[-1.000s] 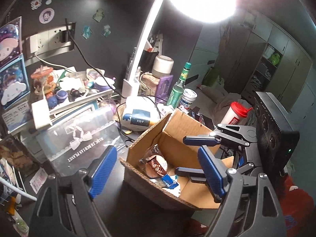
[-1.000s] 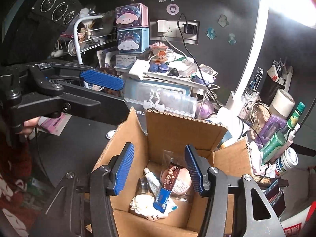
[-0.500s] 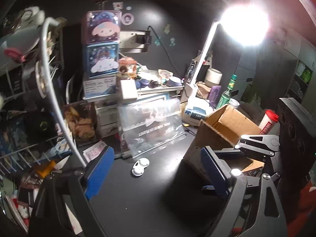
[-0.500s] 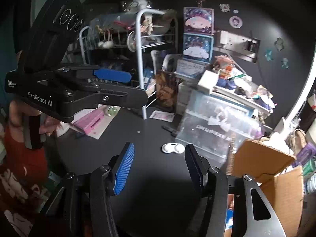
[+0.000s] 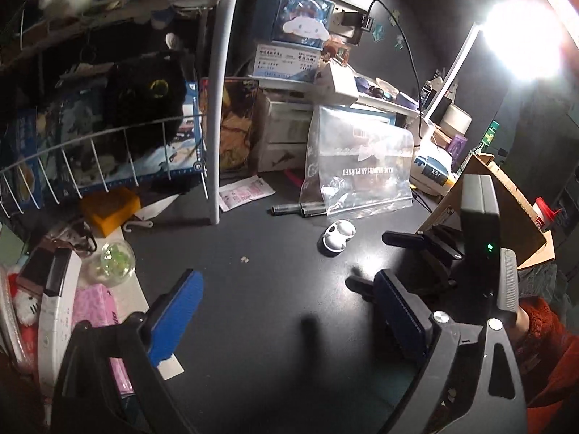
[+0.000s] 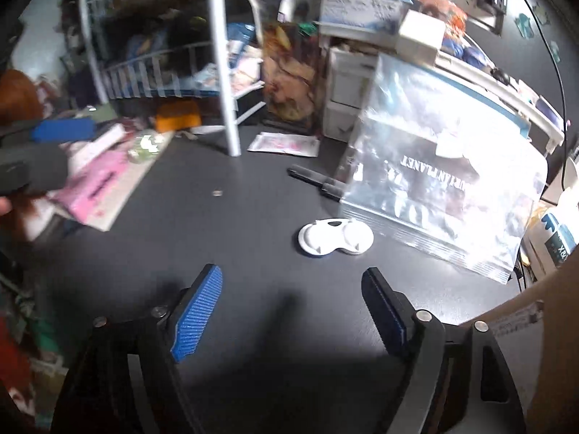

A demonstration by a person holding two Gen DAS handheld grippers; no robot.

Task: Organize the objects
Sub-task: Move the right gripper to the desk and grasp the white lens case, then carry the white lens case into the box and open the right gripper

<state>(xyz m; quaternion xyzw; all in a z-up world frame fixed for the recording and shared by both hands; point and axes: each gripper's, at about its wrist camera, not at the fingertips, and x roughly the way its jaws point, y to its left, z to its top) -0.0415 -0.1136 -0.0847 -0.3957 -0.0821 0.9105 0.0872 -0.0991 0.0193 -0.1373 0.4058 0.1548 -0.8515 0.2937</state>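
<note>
A small white double-cup case (image 6: 336, 240) lies on the black desk; it also shows in the left wrist view (image 5: 338, 237). My right gripper (image 6: 291, 300) is open and empty, just short of the case. My left gripper (image 5: 286, 311) is open and empty over bare desk, left of the right gripper (image 5: 394, 249). The cardboard box (image 5: 506, 195) stands at the right, its edge showing in the right wrist view (image 6: 553, 311). Two dark pens (image 5: 295, 209) lie beside a clear zip bag (image 5: 362, 173).
A white wire rack post (image 5: 219, 108) stands on the desk at the left, with a loaded basket (image 5: 90, 144). A pink packet (image 5: 97, 307), a glass ball (image 5: 112, 262) and an orange block (image 5: 108, 208) crowd the left edge. A bright lamp (image 5: 521, 36) glares at right.
Both grippers have swung left, away from over the cardboard box, and lowered toward the desk. The white case is now close in front of the right gripper.
</note>
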